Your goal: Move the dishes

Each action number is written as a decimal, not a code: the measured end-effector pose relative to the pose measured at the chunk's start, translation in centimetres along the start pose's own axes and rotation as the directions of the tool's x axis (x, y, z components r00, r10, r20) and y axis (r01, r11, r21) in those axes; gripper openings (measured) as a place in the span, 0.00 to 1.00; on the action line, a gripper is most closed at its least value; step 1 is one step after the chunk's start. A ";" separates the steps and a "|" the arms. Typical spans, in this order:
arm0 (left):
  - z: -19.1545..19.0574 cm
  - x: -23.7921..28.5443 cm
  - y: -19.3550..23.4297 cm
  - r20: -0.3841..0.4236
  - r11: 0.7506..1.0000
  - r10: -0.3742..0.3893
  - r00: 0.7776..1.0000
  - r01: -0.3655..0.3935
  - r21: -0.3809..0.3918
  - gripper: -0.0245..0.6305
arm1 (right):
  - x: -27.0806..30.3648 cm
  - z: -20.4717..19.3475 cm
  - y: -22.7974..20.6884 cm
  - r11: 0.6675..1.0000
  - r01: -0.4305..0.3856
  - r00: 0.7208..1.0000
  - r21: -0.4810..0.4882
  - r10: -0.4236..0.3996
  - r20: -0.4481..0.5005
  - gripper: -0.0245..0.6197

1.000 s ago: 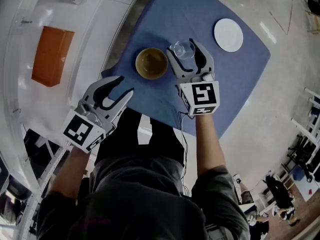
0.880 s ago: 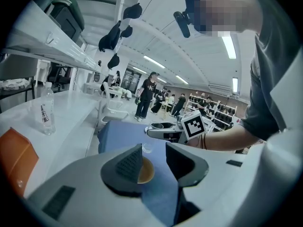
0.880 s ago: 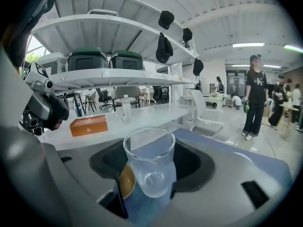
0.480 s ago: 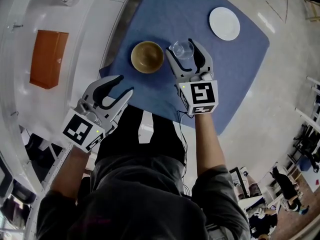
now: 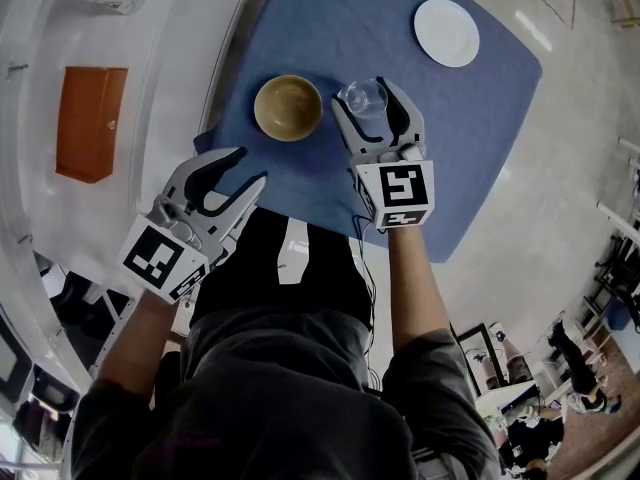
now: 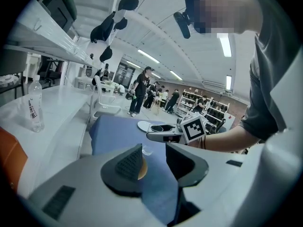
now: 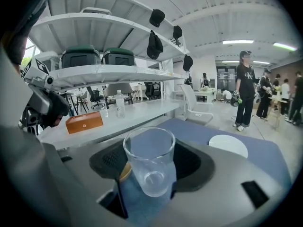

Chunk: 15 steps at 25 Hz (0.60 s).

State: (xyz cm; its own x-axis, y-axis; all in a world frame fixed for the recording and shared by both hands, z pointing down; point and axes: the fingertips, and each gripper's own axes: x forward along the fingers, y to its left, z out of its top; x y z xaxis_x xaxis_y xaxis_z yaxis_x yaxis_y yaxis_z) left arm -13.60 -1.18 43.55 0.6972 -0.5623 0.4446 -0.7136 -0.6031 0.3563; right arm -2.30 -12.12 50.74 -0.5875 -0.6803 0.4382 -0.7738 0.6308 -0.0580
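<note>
A clear glass (image 7: 149, 150) is seen upright at the centre, clamped between the dark pads of the right gripper (image 7: 149, 163), with one pad pressed against each side of its wall. Below it a blue cloth (image 7: 270, 157) is spread, on which a white plate (image 7: 228, 145) is laid at 3 o'clock from the glass, well apart. A sliver of brown rim (image 7: 125, 172) is glimpsed just beside the glass at 8 o'clock. At 10 o'clock an orange box (image 7: 84, 122) is set on a white counter (image 7: 142, 111), and a plastic bottle (image 7: 120, 103) is stood at 11 o'clock. Shelves (image 7: 109, 72) are mounted above the counter. Standing people (image 7: 246, 91) are seen at 2 o'clock.
</note>
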 end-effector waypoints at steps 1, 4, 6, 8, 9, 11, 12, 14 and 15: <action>-0.1 0.1 0.0 -0.003 1.000 -0.004 1.000 0.004 0.000 0.27 | 0.0 -0.2 0.0 1.000 0.002 1.000 0.002 -0.002 -0.003 0.48; -0.3 0.5 -0.1 -0.013 1.000 -0.017 1.000 0.017 -0.001 0.27 | -0.2 -0.9 -0.2 1.000 0.010 1.000 0.013 -0.010 -0.010 0.48; -0.4 0.8 -0.1 -0.018 1.000 -0.022 1.000 0.022 -0.001 0.27 | -0.2 -1.3 -0.3 1.000 0.014 1.000 0.017 -0.014 -0.016 0.48; -0.4 1.1 -0.2 -0.022 1.000 -0.028 0.999 0.028 0.000 0.27 | -0.2 -1.7 -0.5 1.000 0.022 1.000 0.021 -0.022 -0.019 0.48; -0.4 1.2 -0.2 -0.023 1.000 -0.030 0.999 0.030 0.000 0.27 | -0.3 -1.8 -0.6 0.999 0.027 0.999 0.023 -0.026 -0.020 0.48; -0.4 1.3 -0.2 -0.025 0.999 -0.034 0.999 0.034 0.000 0.27 | -0.3 -2.1 -0.6 0.999 0.030 0.999 0.027 -0.029 -0.023 0.48; -0.4 1.4 -0.2 -0.026 0.999 -0.035 0.999 0.035 0.000 0.27 | -0.3 -2.2 -0.5 0.999 0.029 0.999 0.027 -0.028 -0.025 0.48; -0.4 1.5 -0.2 -0.029 0.999 -0.039 0.999 0.039 0.000 0.27 | -0.4 -2.4 -0.4 0.999 0.027 0.999 0.023 -0.026 -0.029 0.48; -0.5 1.5 -0.3 -0.031 0.999 -0.040 0.999 0.040 0.000 0.27 | -0.4 -2.5 -0.4 0.999 0.028 0.999 0.019 -0.027 -0.031 0.48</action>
State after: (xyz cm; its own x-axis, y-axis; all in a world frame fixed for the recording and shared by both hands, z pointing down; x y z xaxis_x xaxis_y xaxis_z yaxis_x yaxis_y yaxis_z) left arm -12.37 -1.64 44.52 0.7230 -0.5200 0.4549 -0.6850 -0.6254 0.3738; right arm -1.17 -11.20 52.88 -0.5588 -0.6852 0.4672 -0.7941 0.6044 -0.0633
